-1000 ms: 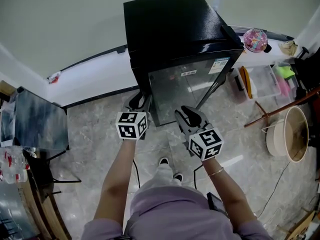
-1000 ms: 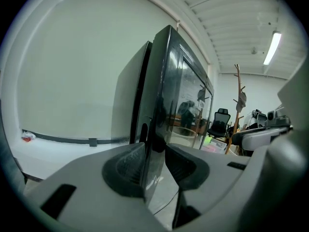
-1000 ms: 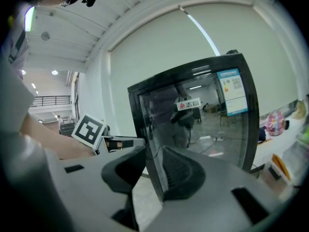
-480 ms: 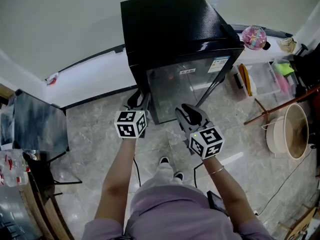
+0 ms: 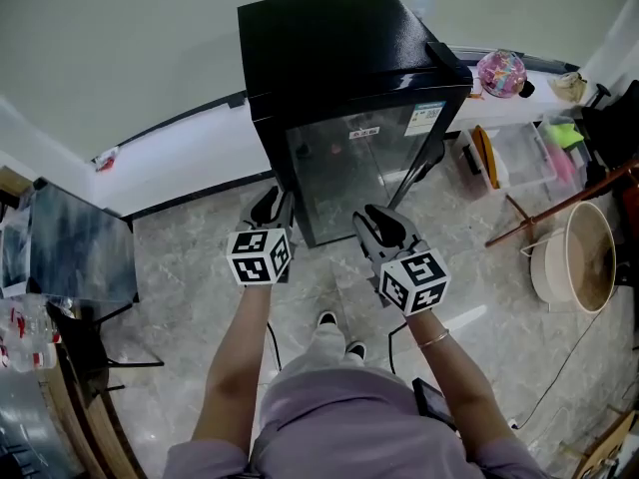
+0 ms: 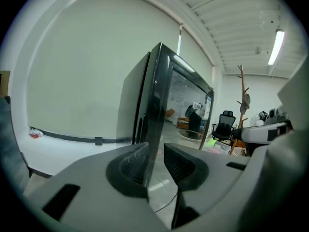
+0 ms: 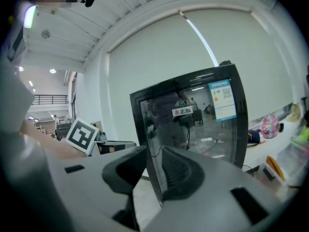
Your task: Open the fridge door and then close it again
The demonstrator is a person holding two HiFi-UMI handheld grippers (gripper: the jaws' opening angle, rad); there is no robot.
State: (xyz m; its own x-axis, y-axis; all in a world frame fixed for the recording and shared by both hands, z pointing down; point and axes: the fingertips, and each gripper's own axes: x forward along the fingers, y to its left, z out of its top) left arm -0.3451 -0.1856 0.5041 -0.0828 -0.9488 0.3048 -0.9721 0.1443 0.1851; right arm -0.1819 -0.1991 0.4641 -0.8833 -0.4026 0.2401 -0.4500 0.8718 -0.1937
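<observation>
The fridge (image 5: 339, 58) stood on the floor (image 5: 200, 257), back against the wall (image 5: 120, 58), and its glass door (image 5: 359, 168) looked shut, flush all round. That door should be stiff and fairly heavy, swinging rather than flexing, with a seal that probably grabs at the start. Its face was glossy, so likely slick, and no place to knock a jaw. The small fridge might also slide on that polished floor if yanked. A hinge cap (image 5: 442, 56) sat at the top right corner, so the spot to take was the free left edge, where a dark vertical recess (image 6: 139, 127) showed on the side.

And there was the left gripper (image 6: 155, 154), lined up on exactly that edge. Its jaws were a narrow slot apart, having just eased a touch closer, with the door's edge in the gap but no pad pressing on it, as far as I could tell. The right gripper (image 7: 153, 156) was parted about as little, clasping nothing, facing the door low down.

Both forearms (image 5: 240, 357) reached straight forward, side by side. Both grippers tipped slightly down, close to the fridge's front bottom edge yet apart from it.
</observation>
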